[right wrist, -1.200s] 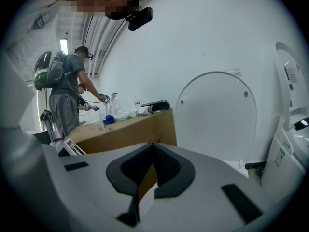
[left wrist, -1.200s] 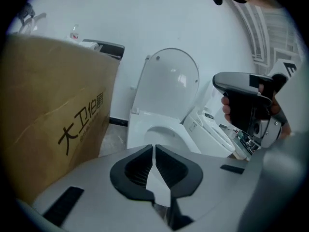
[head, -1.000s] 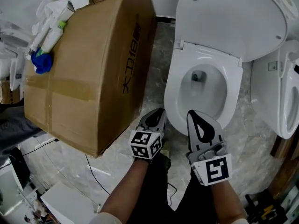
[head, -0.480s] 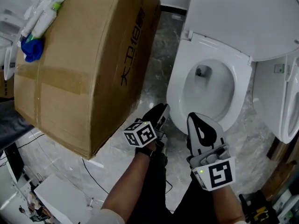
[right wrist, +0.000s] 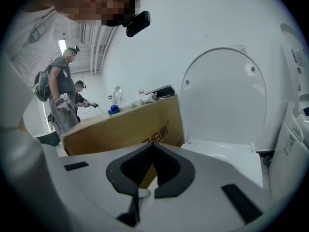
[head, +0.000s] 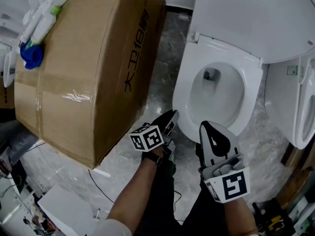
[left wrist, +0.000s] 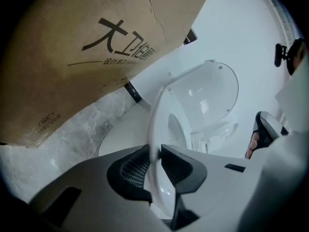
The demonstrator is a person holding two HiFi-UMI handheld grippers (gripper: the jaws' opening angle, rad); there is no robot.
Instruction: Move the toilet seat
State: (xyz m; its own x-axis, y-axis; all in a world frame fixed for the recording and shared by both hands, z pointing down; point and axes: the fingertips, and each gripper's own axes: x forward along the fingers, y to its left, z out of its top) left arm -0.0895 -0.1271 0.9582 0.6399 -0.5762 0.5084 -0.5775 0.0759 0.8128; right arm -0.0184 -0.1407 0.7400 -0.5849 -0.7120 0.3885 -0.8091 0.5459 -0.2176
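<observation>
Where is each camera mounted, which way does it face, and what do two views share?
Head view: on the head, steeply down at toilet seat, cardboard box, forearms, left gripper, right gripper.
Left gripper view: on it, along its jaws closing on the seat's rim.
Right gripper view: on it, along shut, empty jaws toward the raised lid.
All three share the box.

The cardboard box [head: 83, 68] stood on the floor [head: 160, 77] left of the toilet seat [head: 226, 53], whose lid [head: 256, 18] stood raised behind it; a second toilet [head: 300, 102] stood just right.
</observation>
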